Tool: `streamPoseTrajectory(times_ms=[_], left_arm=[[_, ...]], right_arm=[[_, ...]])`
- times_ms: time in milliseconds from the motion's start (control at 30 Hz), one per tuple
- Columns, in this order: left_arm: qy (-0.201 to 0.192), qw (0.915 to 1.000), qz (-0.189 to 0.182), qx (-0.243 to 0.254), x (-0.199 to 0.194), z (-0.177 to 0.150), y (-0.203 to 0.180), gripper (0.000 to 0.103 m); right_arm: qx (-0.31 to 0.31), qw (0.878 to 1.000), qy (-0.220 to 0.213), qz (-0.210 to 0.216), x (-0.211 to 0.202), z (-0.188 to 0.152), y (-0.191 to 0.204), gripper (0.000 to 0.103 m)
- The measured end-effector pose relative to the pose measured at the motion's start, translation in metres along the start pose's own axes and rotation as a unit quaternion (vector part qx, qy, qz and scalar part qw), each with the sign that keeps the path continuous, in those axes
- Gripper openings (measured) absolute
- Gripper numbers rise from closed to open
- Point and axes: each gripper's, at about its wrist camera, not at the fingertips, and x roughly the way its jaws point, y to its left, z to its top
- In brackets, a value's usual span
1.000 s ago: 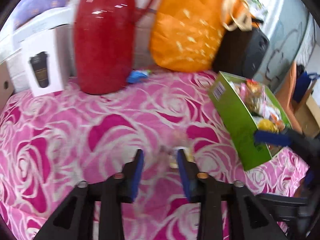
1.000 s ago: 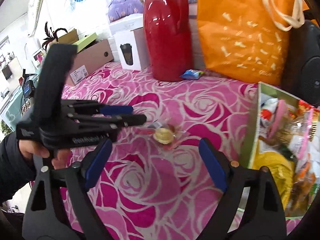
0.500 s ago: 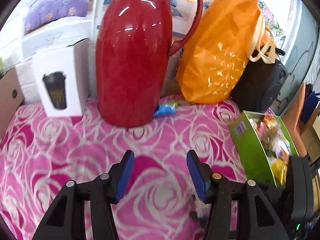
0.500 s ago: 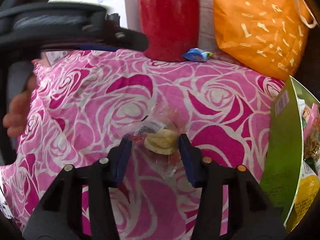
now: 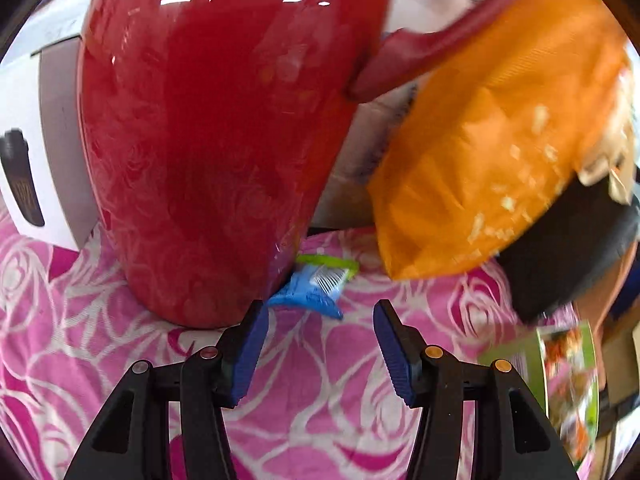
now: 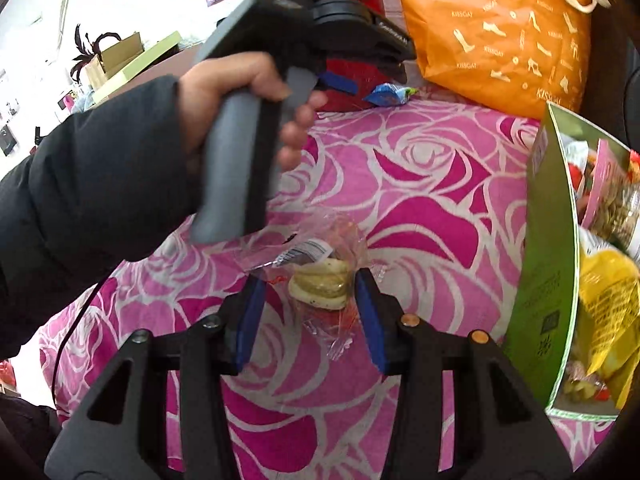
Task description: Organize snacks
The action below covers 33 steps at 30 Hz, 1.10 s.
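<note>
— Where's the blue snack packet [image 5: 310,290]?

— Right ahead of my left tongs [image 5: 320,346], lying on the pink rose cloth [image 5: 340,408] against the foot of the red flask [image 5: 212,140]. Those tongs are spread wide, holding nothing; the packet sits just past the tips.

— And your right?

— My right tongs [image 6: 310,314] straddle a clear-wrapped biscuit [image 6: 320,284] on the counter. The right pad touches the wrapper, the left stands just off it, so not clamped. The green snack box [image 6: 552,280] stands near, to the right.

Bright daylight, fisheye warp, motion blur
</note>
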Motion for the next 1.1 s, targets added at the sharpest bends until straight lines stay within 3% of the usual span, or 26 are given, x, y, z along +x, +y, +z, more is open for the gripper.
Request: streamPoseTrajectory(times_ms=[233, 267, 300, 367, 400, 533, 567, 833, 867, 933, 1000, 1100], left_arm=[[0.023, 0.9992, 0.007, -0.033, 0.023, -0.002, 0.0, 0.055], [0.028, 0.9987, 0.009, -0.042, 0.026, -0.002, 0.001, 0.049], [0.032, 0.9982, 0.01, -0.051, 0.028, -0.002, 0.004, 0.034], [0.028, 0.9978, -0.003, -0.059, 0.028, -0.003, 0.007, 0.029], [0.025, 0.9986, -0.006, -0.047, 0.023, -0.004, 0.005, 0.014], [0.016, 0.9998, -0.01, 0.006, 0.003, -0.009, -0.005, 0.008], [0.015, 0.9997, -0.013, 0.012, -0.002, -0.011, -0.006, 0.002], [0.011, 0.9974, -0.016, 0.069, -0.044, -0.033, -0.002, 0.003], [0.007, 0.9967, -0.016, 0.079, -0.047, -0.033, -0.006, 0.006], [0.004, 0.9954, -0.014, 0.095, -0.048, -0.031, -0.015, 0.024], [-0.001, 0.9945, -0.008, 0.104, -0.042, -0.025, -0.024, 0.058], [-0.003, 0.9924, 0.0, 0.123, -0.029, -0.02, -0.04, 0.059]], right_arm=[[0.011, 1.0, -0.002, 0.005, -0.002, -0.003, -0.003, 0.048], [0.013, 1.0, -0.001, 0.005, -0.002, -0.004, -0.004, 0.048], [0.015, 1.0, -0.001, 0.007, -0.003, -0.005, -0.005, 0.048], [0.02, 1.0, -0.001, 0.007, -0.004, -0.006, -0.006, 0.048], [0.021, 1.0, -0.002, 0.007, -0.005, -0.007, -0.006, 0.048], [0.021, 1.0, -0.002, 0.004, -0.007, -0.008, -0.005, 0.048], [0.022, 1.0, -0.003, 0.004, -0.007, -0.008, -0.004, 0.048], [0.041, 0.999, -0.007, 0.004, -0.013, -0.013, -0.007, 0.048], [0.043, 0.999, -0.007, 0.003, -0.014, -0.013, -0.008, 0.048], [0.043, 0.999, -0.011, 0.002, -0.017, -0.015, -0.006, 0.048], [0.043, 0.999, -0.012, 0.002, -0.019, -0.016, -0.004, 0.048], [0.045, 0.999, -0.012, 0.001, -0.022, -0.019, -0.006, 0.048]])
